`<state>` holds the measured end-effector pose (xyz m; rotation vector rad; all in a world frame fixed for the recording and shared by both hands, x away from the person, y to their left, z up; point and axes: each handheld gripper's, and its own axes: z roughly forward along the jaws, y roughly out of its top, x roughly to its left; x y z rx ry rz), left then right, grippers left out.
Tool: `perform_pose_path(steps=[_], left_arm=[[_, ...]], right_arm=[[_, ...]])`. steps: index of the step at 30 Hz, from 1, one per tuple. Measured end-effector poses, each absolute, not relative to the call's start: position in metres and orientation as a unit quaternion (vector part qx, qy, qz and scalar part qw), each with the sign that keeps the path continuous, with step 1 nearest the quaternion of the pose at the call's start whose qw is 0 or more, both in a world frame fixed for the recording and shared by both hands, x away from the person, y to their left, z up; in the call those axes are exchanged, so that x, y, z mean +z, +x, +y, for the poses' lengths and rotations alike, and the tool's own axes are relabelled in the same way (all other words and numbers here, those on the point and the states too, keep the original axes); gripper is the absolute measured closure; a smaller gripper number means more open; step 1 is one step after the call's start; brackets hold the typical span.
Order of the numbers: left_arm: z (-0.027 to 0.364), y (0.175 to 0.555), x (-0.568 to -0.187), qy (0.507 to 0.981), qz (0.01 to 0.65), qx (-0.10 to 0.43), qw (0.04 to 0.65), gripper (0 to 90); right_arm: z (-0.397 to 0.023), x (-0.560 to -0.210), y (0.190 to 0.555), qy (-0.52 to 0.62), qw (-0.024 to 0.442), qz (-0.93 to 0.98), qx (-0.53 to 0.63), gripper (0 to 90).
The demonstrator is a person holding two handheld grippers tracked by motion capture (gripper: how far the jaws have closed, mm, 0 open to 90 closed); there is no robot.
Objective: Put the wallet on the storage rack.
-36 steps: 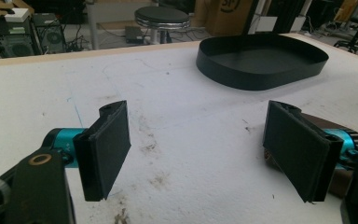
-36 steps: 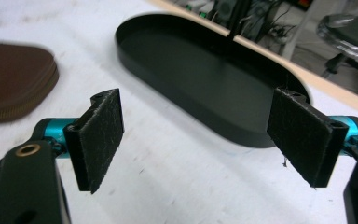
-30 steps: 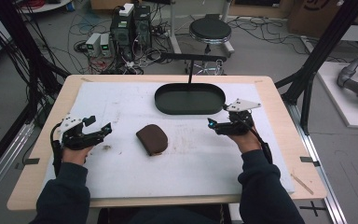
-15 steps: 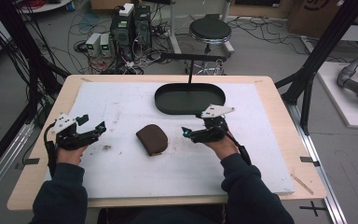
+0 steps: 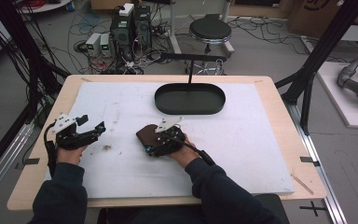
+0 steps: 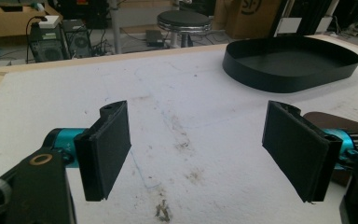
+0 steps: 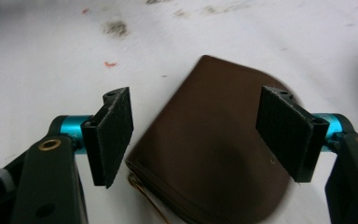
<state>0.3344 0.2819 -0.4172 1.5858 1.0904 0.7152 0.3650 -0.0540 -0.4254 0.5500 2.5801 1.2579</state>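
A brown leather pouch (image 5: 144,134) lies flat on the white mat, left of centre. My right gripper (image 5: 148,141) hangs low over it, pointing left. In the right gripper view the pouch (image 7: 214,154) lies between and below the two pads, which stand apart from it. The right gripper (image 7: 196,130) is open, and its jaws have just been closing a little. A thin brass-coloured ring shows at the pouch's near edge. My left gripper (image 5: 92,124) rests at the mat's left side, open with nothing in it. Its jaws (image 6: 198,149) face bare mat, with the pouch (image 6: 342,122) at the right.
A black oval tray (image 5: 189,111) stands at the back of the mat; its wall (image 6: 289,79) appears far right in the left gripper view. Small dirt specks (image 5: 107,148) mark the mat near the left hand. Beyond the table are computers, cables and a stool.
My right gripper has travelled left from beside the tray, sunk a little and now hangs over the pouch. The left gripper has stayed in place.
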Motion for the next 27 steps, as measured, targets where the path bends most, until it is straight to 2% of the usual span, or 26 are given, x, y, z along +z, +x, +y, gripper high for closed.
perform_pose_path(steps=[7,11,16,17,19,20,21,23,25,27], left_arm=[[0.282,0.334,-0.417,0.661,0.455,0.299,0.517,23.5],[0.282,0.334,-0.417,0.662,0.455,0.297,0.516,23.9],[0.282,0.334,-0.418,0.661,0.456,0.297,0.517,23.9],[0.282,0.335,-0.418,0.661,0.456,0.297,0.517,23.9],[0.282,0.335,-0.418,0.663,0.455,0.296,0.515,23.9],[0.282,0.335,-0.418,0.663,0.455,0.296,0.515,23.9],[0.281,0.335,-0.418,0.662,0.456,0.295,0.516,23.9],[0.281,0.335,-0.418,0.662,0.456,0.295,0.517,24.0],[0.281,0.335,-0.418,0.662,0.456,0.296,0.517,24.0],[0.281,0.335,-0.418,0.660,0.456,0.296,0.518,24.0]], right_arm=[[-0.045,-0.433,0.364,0.171,0.149,0.895,0.385,31.7],[-0.053,-0.430,0.368,0.172,0.147,0.901,0.370,39.0],[-0.066,-0.427,0.371,0.180,0.162,0.903,0.356,43.2],[-0.068,-0.426,0.371,0.186,0.167,0.902,0.351,42.8],[-0.070,-0.426,0.372,0.202,0.190,0.897,0.344,35.5],[-0.070,-0.426,0.372,0.202,0.190,0.897,0.344,35.5],[-0.069,-0.427,0.372,0.212,0.194,0.894,0.345,27.6],[-0.066,-0.430,0.372,0.214,0.199,0.890,0.349,20.4],[-0.062,-0.435,0.373,0.210,0.191,0.894,0.348,19.0],[-0.059,-0.438,0.371,0.189,0.209,0.900,0.333,16.1]])
